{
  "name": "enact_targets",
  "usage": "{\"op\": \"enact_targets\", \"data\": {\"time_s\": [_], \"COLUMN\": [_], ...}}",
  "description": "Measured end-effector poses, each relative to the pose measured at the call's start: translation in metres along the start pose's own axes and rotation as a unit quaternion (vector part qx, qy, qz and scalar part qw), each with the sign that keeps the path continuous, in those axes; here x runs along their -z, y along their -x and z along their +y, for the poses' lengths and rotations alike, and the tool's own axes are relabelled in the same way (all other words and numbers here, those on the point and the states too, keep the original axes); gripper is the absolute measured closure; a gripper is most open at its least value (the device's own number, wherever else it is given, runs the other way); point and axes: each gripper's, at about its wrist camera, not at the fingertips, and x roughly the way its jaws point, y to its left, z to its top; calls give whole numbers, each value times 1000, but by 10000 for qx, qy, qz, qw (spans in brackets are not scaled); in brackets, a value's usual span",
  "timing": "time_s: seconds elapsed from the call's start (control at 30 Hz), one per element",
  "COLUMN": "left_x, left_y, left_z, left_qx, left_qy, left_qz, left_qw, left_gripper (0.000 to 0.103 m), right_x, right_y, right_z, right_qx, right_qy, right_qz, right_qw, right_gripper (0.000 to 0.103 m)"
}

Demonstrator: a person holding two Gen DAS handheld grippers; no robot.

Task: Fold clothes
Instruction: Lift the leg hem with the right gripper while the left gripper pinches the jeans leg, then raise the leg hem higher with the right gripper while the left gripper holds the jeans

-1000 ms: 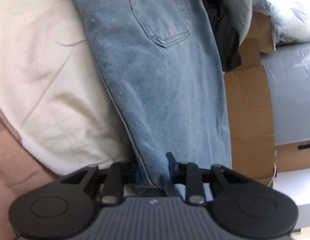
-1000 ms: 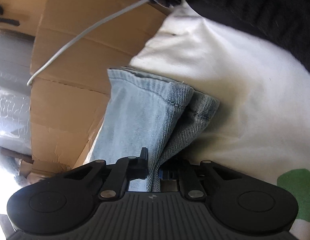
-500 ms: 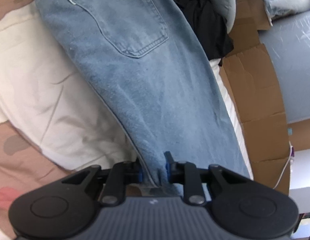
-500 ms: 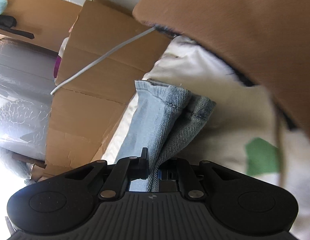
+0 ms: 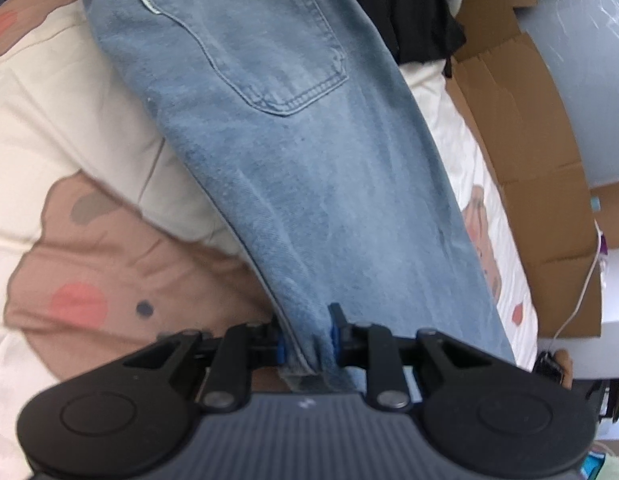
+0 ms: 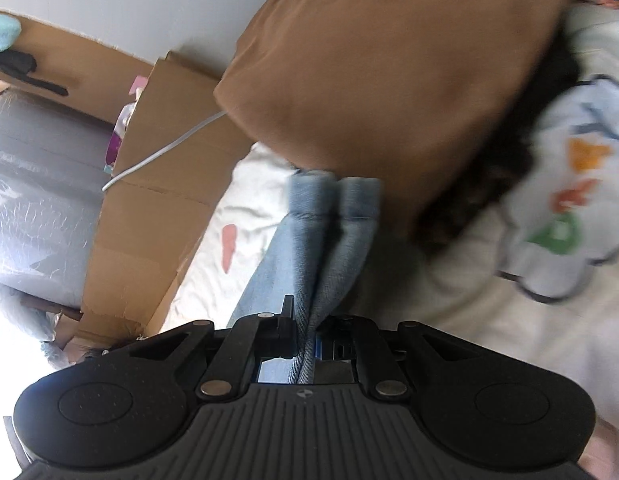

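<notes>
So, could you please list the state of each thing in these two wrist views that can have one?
jeans: doubled lengthwise, back pocket up, held at two places
left gripper: shut on a bunched edge of the jeans
right gripper: shut on the jeans near the hems
hems: together, side by side
cardboard box: flaps open
white cable: slack, draped over the cardboard
brown garment: folded, lying on the bedding
</notes>
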Motion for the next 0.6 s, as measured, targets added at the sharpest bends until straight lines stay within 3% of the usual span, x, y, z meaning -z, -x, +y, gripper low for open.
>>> {"op": "enact_targets", "data": {"time_s": [0.27, 0.6], "left_x": [15, 16], "left_y": [2, 1], "left_z": [-7, -11], "left_qx": [-108, -179], "left_qy": [-233, -338], "left_qz": [138, 166], "left_qw": [9996, 9991], "left_gripper": [82, 82], "right_x": [13, 34], "right_y": [50, 72], "right_z": [-30, -54], "right_qx": [95, 182], "right_qy": [-18, -225], "right_qz": [-159, -225], "right_qw": [9998, 9993], "right_gripper": [97, 98]}}
